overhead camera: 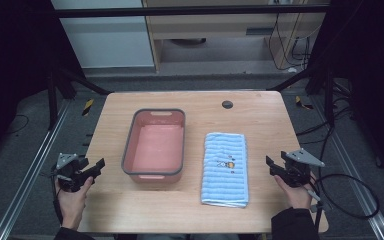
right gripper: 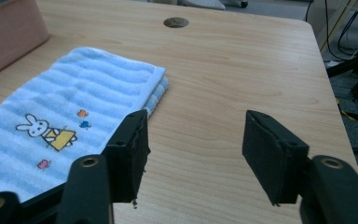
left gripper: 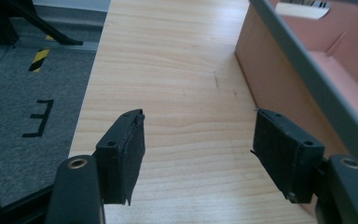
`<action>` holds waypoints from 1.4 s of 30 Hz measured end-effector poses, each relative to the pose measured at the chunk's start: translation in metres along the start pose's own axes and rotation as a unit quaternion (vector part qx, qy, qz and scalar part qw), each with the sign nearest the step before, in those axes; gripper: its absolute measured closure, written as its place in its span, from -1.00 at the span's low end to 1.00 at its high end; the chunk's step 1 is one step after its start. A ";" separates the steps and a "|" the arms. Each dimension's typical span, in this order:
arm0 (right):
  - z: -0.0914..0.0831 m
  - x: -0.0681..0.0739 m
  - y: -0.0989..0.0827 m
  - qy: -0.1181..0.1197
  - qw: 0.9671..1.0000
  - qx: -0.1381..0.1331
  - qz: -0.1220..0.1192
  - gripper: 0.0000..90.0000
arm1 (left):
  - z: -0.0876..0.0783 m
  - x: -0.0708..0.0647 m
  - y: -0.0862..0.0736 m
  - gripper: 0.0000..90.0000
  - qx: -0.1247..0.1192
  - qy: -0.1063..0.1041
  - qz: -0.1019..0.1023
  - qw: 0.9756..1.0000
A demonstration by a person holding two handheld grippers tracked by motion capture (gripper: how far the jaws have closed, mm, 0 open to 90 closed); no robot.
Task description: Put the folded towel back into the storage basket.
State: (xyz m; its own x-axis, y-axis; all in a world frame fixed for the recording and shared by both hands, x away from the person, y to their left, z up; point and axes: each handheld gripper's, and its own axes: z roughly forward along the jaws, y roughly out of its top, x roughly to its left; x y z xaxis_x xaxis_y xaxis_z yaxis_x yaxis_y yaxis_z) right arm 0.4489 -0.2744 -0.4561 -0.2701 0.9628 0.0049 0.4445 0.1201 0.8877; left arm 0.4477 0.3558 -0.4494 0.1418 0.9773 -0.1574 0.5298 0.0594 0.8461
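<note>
Now, at the far left your left hand point(overhead camera: 72, 197) holds the left gripper point(overhead camera: 99, 164) over the table's point(overhead camera: 260, 112) left edge, jaws spread wide with nothing between them; in the left gripper view they frame bare wood, with the bin's outer wall just to their right.

Next comes the pink bin point(overhead camera: 154, 172), a rectangular tub with a grey rim and a handle slot at each short end. Its long axis runs away from you, slightly tilted. You can see its pink floor, and nothing lies inside it.

Just beside it, apart by a narrow strip of wood, lies the folded towel point(overhead camera: 225, 170). It is light blue with paler stripes across its width, and a small printed rabbit with a few coloured specks sits near its middle. It lies flat, long axis away from you, roughly parallel to the bin, its near end close to your edge of the table. A small dark round cap point(overhead camera: 227, 104) sits in the tabletop beyond it.

Farthest right, your right hand point(overhead camera: 296, 192) holds the right gripper point(overhead camera: 269, 163) near the table's right edge, jaws also spread and empty; in the right gripper view the towel's edge lies just behind one jaw.
</note>
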 end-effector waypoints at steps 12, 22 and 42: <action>-0.008 0.001 0.010 0.022 1.000 -0.004 0.006 0.23 | -0.022 -0.020 0.016 -0.16 -0.040 -0.029 0.021 0.999; -0.010 0.003 0.022 0.032 0.999 -0.006 0.008 0.18 | -0.027 -0.042 0.028 -0.19 -0.048 -0.054 0.053 0.996; -0.017 0.007 0.058 0.044 0.999 -0.021 -0.007 -0.07 | -0.029 -0.092 0.053 -0.21 -0.072 -0.099 0.082 0.989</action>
State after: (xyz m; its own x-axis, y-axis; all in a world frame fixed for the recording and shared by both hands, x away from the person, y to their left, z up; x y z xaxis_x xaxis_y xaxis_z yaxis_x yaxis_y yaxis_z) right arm 0.4587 -0.2645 -0.3967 -0.3510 0.9359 0.0302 0.4040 0.1223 0.9065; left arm 0.4381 0.2752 -0.3755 0.3851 0.9179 -0.0960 0.3638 -0.0554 0.9298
